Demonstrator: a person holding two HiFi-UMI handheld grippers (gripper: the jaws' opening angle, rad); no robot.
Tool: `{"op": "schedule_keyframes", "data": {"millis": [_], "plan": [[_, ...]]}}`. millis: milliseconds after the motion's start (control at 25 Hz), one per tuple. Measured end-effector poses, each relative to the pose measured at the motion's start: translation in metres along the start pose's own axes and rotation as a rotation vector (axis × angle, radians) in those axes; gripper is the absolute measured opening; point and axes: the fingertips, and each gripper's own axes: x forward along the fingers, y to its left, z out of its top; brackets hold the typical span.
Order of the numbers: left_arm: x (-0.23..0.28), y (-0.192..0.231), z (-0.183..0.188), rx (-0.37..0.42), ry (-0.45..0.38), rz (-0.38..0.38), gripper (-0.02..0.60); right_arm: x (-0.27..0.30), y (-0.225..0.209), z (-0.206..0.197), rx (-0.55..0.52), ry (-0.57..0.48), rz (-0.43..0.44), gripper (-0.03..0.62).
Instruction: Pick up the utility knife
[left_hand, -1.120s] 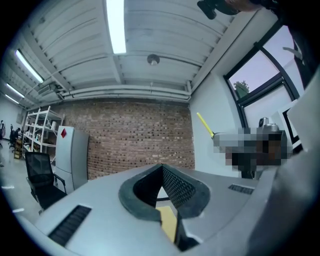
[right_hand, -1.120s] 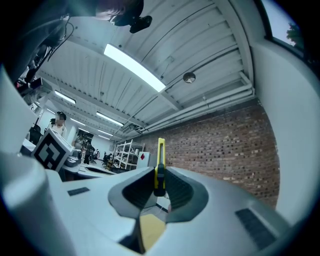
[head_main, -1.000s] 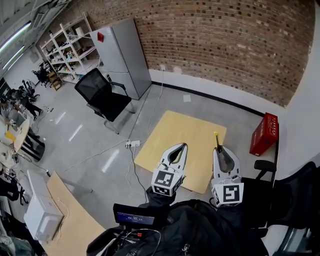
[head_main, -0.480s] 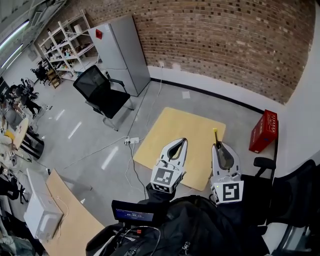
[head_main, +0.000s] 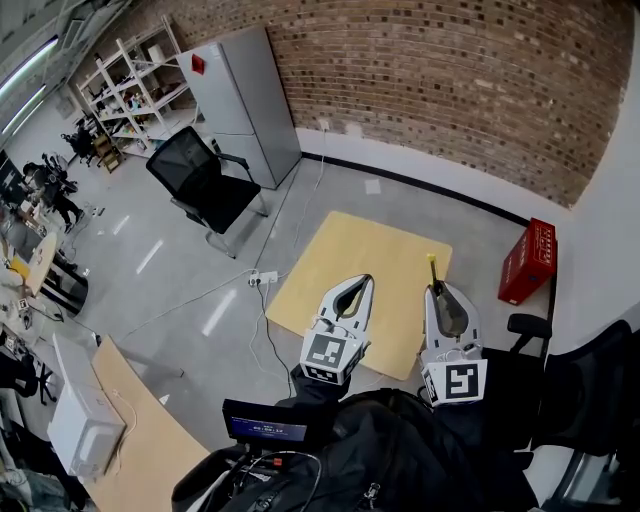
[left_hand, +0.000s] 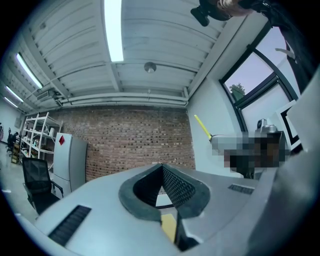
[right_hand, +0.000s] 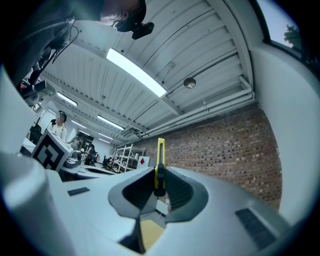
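Observation:
The utility knife (head_main: 433, 270) is a thin yellow and black tool. It sticks up out of the tips of my right gripper (head_main: 437, 291), which is shut on it. In the right gripper view the knife (right_hand: 159, 162) stands upright between the pads, its yellow end above the closed tips of the right gripper (right_hand: 159, 175). My left gripper (head_main: 365, 281) is held beside it, shut with nothing between its pads. The left gripper view has the left gripper (left_hand: 161, 167) with tips together and the knife (left_hand: 202, 126) off to the right. Both grippers are raised in front of the person.
Far below lies a light wooden tabletop (head_main: 340, 262) on the grey floor. A black office chair (head_main: 205, 190) and a grey cabinet (head_main: 245, 105) stand at the left, a red crate (head_main: 527, 265) by the right wall. A power strip (head_main: 262, 282) with cables lies on the floor.
Both grippers keep the same pose and the knife stays held. Only the head view has shifted slightly.

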Motion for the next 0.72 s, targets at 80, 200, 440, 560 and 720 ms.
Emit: {"op": "schedule_keyframes", "data": {"millis": [80,200,440,560,720], "plan": [[0.001,0.0,-0.003,-0.002,0.006,0.002,0.002,0.0,-0.002,-0.002,0.0,0.003,0.0,0.069],[0.002,0.0,-0.007,-0.004,0.013,0.005,0.002,-0.001,-0.003,-0.004,0.004,0.007,-0.002,0.069],[0.002,0.001,-0.012,-0.009,0.022,0.008,0.002,0.001,-0.003,-0.006,0.0,0.012,-0.002,0.069],[0.002,0.001,-0.014,-0.01,0.026,0.006,0.002,0.001,-0.002,-0.007,-0.002,0.018,0.001,0.067],[0.001,0.004,-0.012,-0.012,0.021,0.016,0.002,0.002,-0.002,-0.006,-0.004,0.015,0.0,0.067]]}}
